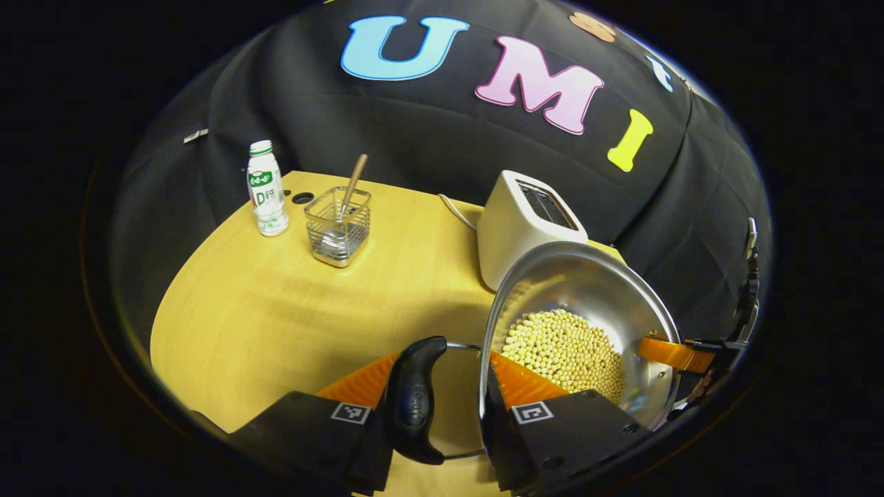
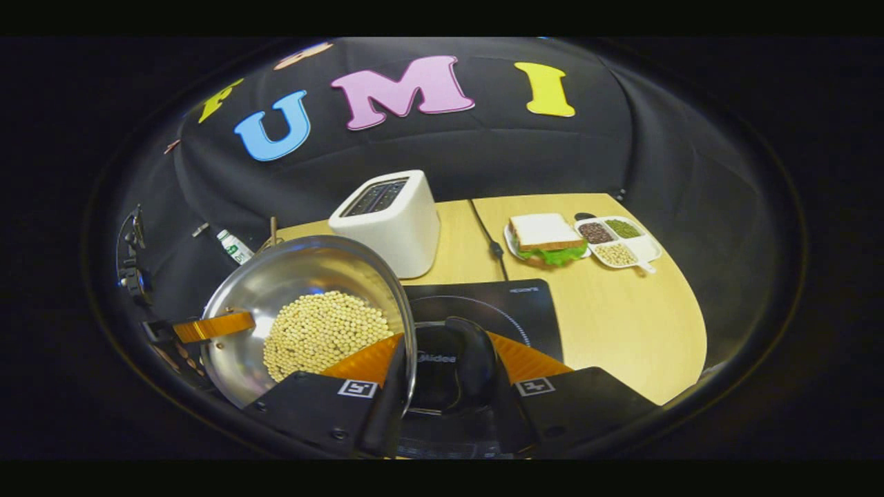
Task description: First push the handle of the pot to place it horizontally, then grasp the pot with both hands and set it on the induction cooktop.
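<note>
Wide yellow table point(image 1: 276, 310) under everything. Black cooktop point(image 2: 497, 307) flat on it, just in front of the white toaster point(image 2: 390, 221). Steel pot point(image 2: 304, 304) full of pale beans point(image 2: 321, 335), apparently lifted off the table and tilted, hanging left of the cooktop and partly over its near left corner.

Left gripper point(image 1: 449, 393) straddling pot rim and black handle point(image 1: 414, 397), one finger inside over the beans, the other outside the handle; gap on both sides, so closed on it or not cannot be told. Right gripper point(image 2: 445, 376) likewise astride the rim and the other handle point(image 2: 456, 366), grip unclear.

Step in hand, judged: carrying the pot across to the cooktop. To do well: level the rim first so no beans roll out, move both hands together at one height, bring the base square over the ring marked on the glass, lower straight down, release only once seated. Keep clear of the toaster's side and its cord point(image 2: 487, 238).

Right of the toaster: sandwich point(image 2: 545, 238), then a small divided tray point(image 2: 646, 248) of grains. Left of the toaster: wire basket point(image 1: 338, 235) holding a wooden stick, then a bottle point(image 1: 267, 188).

Hidden: pot base, finger contact points, near edge of the cooktop behind the right gripper. Handle orientation hard to judge through the fisheye curve.
</note>
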Demonstrator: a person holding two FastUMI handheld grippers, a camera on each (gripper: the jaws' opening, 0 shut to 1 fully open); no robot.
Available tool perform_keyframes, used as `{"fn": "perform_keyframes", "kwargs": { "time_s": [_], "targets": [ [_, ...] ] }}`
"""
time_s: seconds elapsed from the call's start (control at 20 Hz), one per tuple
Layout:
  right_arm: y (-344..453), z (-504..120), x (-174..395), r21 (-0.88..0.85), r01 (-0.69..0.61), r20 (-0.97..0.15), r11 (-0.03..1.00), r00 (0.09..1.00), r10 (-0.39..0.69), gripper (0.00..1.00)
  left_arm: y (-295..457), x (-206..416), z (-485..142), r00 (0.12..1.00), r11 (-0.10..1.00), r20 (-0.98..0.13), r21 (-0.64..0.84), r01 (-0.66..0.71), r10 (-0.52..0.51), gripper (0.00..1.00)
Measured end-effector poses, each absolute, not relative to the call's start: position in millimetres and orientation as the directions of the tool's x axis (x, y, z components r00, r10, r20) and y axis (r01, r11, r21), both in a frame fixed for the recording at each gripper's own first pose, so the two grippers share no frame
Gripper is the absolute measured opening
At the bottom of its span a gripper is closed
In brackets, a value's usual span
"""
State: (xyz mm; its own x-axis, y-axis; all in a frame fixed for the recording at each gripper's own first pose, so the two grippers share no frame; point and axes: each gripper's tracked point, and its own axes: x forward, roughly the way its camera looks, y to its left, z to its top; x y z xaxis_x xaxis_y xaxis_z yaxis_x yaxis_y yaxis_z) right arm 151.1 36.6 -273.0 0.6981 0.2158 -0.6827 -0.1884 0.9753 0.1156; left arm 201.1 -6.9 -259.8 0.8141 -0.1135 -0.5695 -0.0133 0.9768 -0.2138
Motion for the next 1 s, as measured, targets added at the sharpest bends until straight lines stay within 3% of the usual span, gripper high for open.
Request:
{"fn": "perform_keyframes", "kwargs": {
  "time_s": [1.0],
  "targets": [
    [-52.2,-307.7,185.6,0.082,-0.125,-0.725,0.989,0.673,0.145,0.57,-102.9,240.5,-306.4,0.780,0.966,-0.599,-0.256,0.027,-0.180,0.59]
  ]
}}
